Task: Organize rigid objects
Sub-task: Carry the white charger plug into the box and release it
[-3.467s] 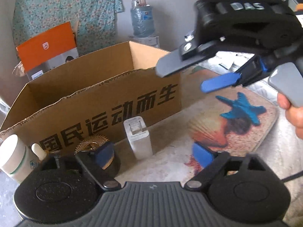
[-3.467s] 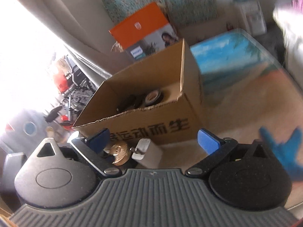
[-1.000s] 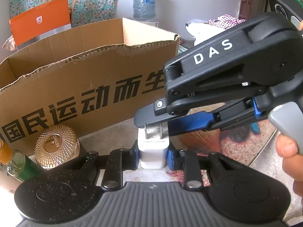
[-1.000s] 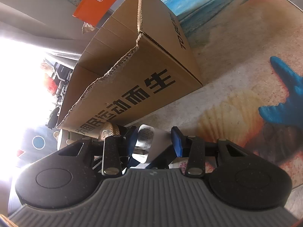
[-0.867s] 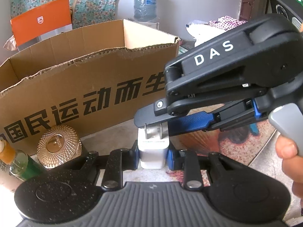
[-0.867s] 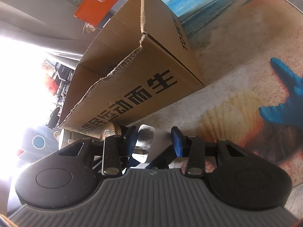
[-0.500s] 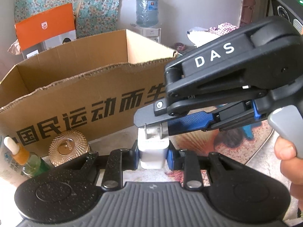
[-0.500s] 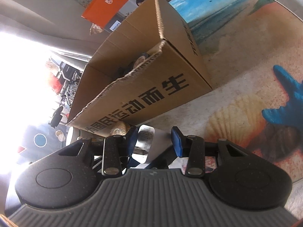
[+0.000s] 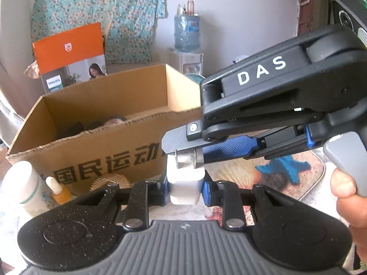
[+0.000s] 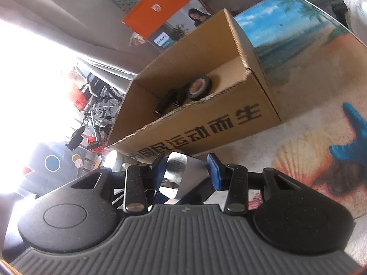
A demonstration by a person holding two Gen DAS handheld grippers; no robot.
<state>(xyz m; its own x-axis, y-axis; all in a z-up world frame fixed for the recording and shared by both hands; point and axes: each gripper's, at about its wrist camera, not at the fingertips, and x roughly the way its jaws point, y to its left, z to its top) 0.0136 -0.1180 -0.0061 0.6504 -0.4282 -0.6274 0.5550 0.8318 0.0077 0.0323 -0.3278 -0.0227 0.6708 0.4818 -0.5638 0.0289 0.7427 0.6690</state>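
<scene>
Left wrist view: big open cardboard box (image 9: 96, 137) sits far-left on the table, front wall low enough to drop things over, so it reads as the collection bin; a tape roll (image 10: 199, 86) and other dark items already lie inside. White plug adapter (image 9: 185, 183) is the thing in hand, lifted clear of the table, near-centre, in front of the box. Left gripper (image 9: 185, 189) is clenched on its body from both sides. Right gripper (image 9: 190, 152) comes in from the right with its fingers closed across the adapter's pronged top, likely a two-handed carry to keep it from twisting. White bottle (image 9: 27, 183), small orange dropper bottle (image 9: 58, 191) and gold ribbed lid (image 9: 110, 181) wait near-left by the box, probably next.

Surface: glass tabletop (image 10: 298, 100) over a beach print, shell and blue starfish (image 9: 284, 166) at right. Room: floral curtain (image 9: 98, 11), orange Philips carton (image 9: 68, 52), water dispenser (image 9: 187, 34) against the far wall.
</scene>
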